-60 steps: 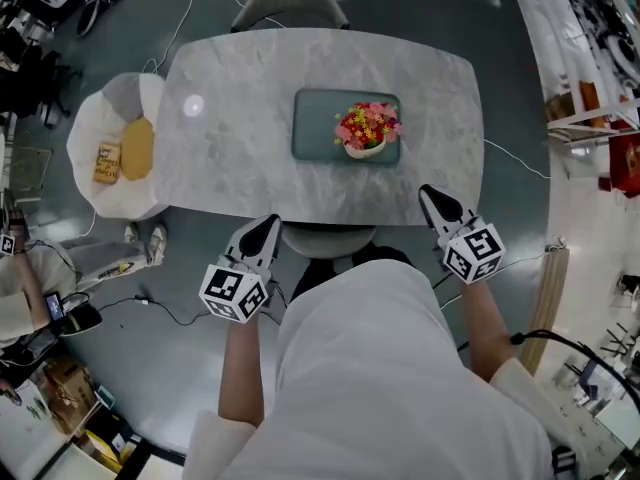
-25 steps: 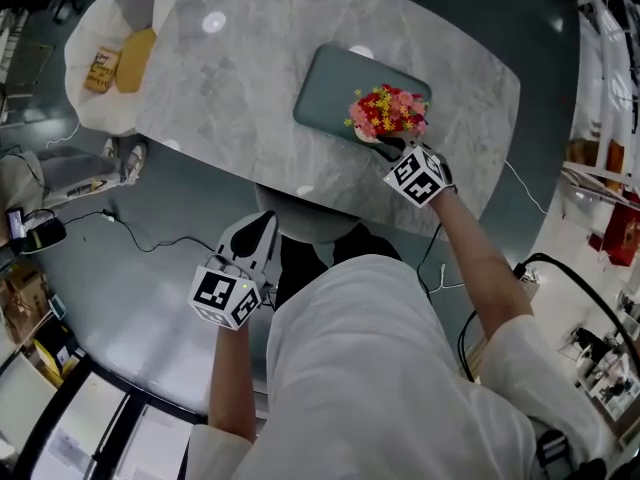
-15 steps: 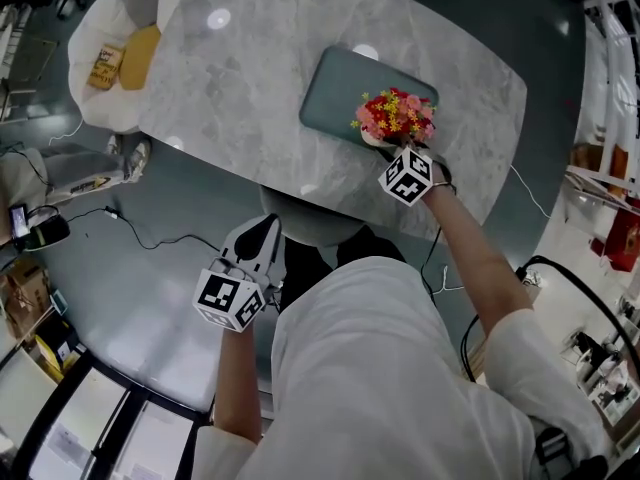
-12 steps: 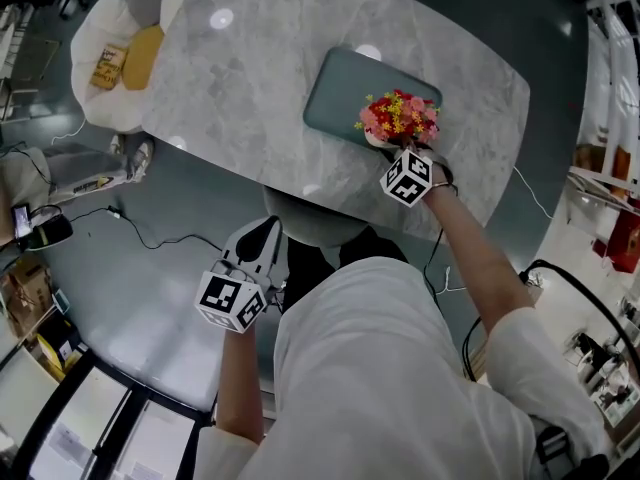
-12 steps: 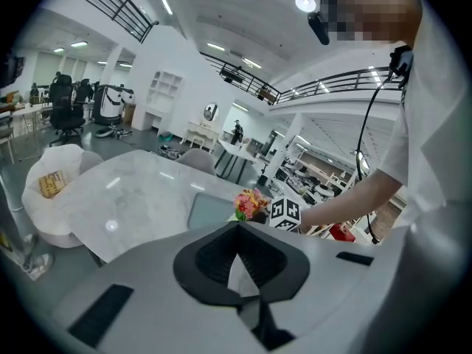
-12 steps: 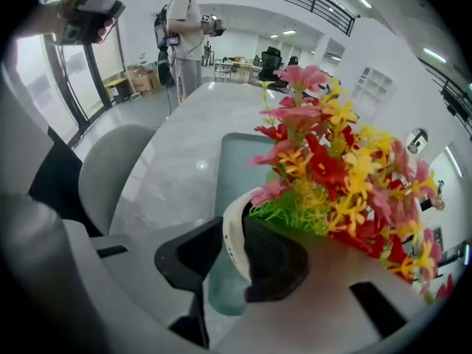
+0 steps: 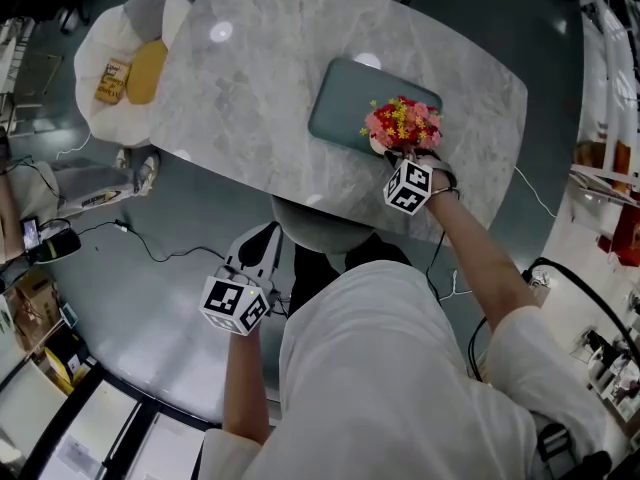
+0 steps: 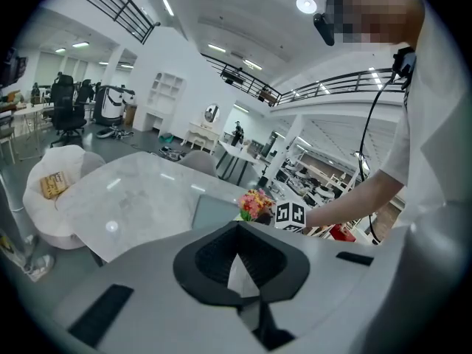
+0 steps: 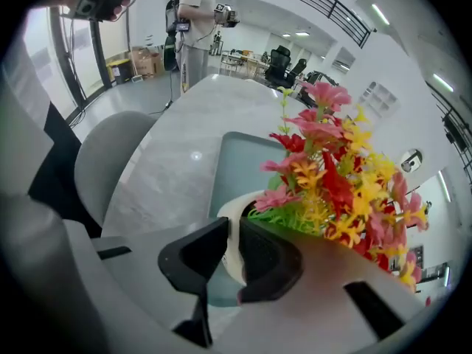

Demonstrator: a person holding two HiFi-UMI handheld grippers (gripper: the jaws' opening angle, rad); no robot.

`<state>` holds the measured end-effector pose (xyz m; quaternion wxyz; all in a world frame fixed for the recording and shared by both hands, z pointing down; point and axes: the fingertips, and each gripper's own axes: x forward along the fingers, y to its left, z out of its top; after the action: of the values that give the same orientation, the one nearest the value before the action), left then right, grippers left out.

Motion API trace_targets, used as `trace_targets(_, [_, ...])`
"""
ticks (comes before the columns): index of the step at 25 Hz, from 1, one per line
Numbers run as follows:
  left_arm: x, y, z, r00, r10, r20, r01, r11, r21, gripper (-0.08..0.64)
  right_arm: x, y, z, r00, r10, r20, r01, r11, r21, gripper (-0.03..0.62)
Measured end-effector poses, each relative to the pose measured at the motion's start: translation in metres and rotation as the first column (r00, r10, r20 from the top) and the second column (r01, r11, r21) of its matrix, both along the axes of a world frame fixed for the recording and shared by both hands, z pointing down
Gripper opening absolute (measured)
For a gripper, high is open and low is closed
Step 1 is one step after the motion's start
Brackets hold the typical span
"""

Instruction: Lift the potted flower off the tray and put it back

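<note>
The potted flower [image 7: 402,121], red, pink and yellow blooms in a white pot [image 9: 228,227], is at the near right corner of the grey-green tray [image 7: 345,103] on the marble table [image 7: 250,78]. My right gripper [image 7: 392,155] is shut on the pot's near rim, one jaw inside and one outside [image 9: 231,245]. Whether the pot touches the tray [image 9: 236,161] I cannot tell. My left gripper [image 7: 265,240] hangs off the table's near side with its jaws together and nothing in them [image 8: 237,231]. The left gripper view shows the flower [image 8: 254,203] far off.
A grey chair [image 7: 322,233] is tucked under the table's near edge, between my arms. A white seat with a yellow cushion [image 7: 130,68] stands at the table's left end. Cables run over the floor. A person [image 9: 195,13] stands far beyond the table.
My right gripper went from the table's near edge to the pot and shut on its rim. The flower has shifted toward the tray's near right corner. The left gripper stayed off the table.
</note>
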<state>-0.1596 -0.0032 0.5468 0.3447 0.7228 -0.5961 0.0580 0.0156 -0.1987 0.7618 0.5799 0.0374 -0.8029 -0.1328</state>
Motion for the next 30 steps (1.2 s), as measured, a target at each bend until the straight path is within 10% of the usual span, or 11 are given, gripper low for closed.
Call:
trace_targets(14, [-0.005, -0.014, -0.017, 0.989, 0.143, 0.028, -0.144, 0.989, 0.042, 0.009, 0.028, -0.006, -0.069, 0.989, 0.145, 0.034, -0.145, 0.989, 0.007, 0.055])
trace_targets(30, [0.040, -0.053, -0.030, 0.918, 0.391, 0.069, -0.395, 0.915, 0.077, 0.009, 0.141, 0.009, -0.113, 0.911, 0.412, 0.038, -0.413, 0.910, 0.029, 0.057])
